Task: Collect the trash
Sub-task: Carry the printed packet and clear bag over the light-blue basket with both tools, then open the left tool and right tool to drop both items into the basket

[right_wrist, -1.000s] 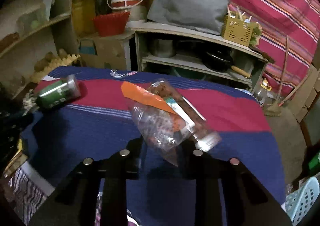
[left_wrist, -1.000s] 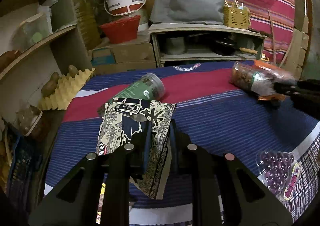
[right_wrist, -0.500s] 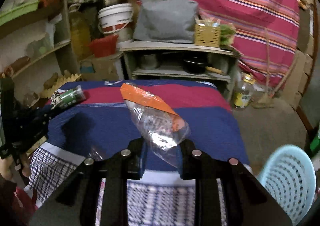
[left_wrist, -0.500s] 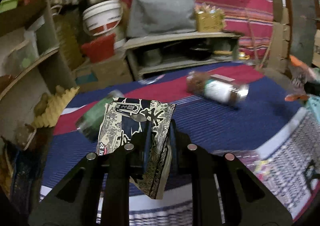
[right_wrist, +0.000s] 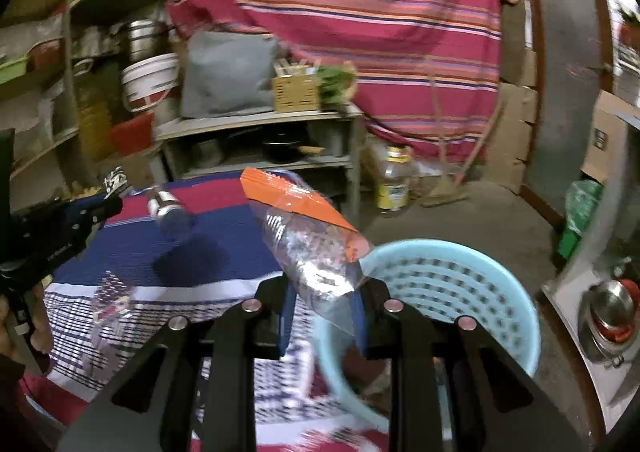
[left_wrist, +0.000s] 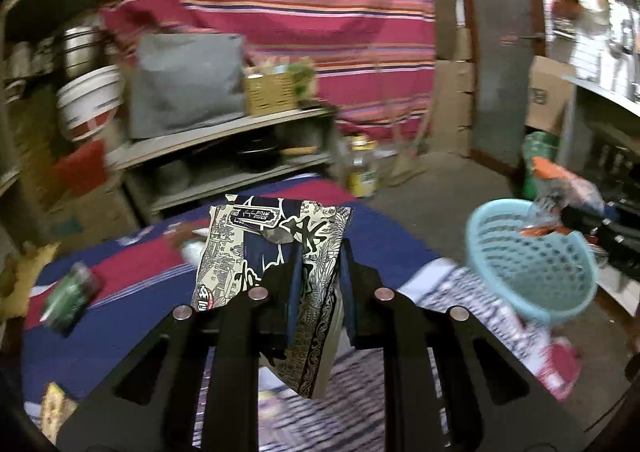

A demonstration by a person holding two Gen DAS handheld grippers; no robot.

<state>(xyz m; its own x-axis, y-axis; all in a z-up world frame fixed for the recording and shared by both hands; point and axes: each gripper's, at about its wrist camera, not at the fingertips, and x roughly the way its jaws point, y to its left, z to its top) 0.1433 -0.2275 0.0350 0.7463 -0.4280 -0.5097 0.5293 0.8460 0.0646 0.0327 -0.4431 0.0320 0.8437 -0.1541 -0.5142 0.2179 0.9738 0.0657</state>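
My left gripper (left_wrist: pixel 319 294) is shut on a patterned black-and-cream snack packet (left_wrist: pixel 276 252) and holds it in the air above the table's right end. My right gripper (right_wrist: pixel 322 316) is shut on a clear plastic bag with an orange top (right_wrist: pixel 308 236), held just left of the rim of a light blue mesh basket (right_wrist: pixel 448 284). The basket also shows in the left wrist view (left_wrist: pixel 532 260), on the floor to the right, with the right gripper and its bag above its far rim. A green jar (left_wrist: pixel 70 298) and a clear bottle (right_wrist: pixel 166 208) lie on the striped tablecloth (right_wrist: pixel 224 252).
A grey shelf unit (right_wrist: pixel 264 140) with pots stands behind the table. A yellow-labelled jar (right_wrist: pixel 394 184) stands on the floor beside it. Cardboard boxes (left_wrist: pixel 548 96) and a green bag (right_wrist: pixel 580 212) are at the right. A striped curtain hangs behind.
Both grippers have swung to the right, away from the table, each carrying its item. The blue basket has come into view under the right gripper.
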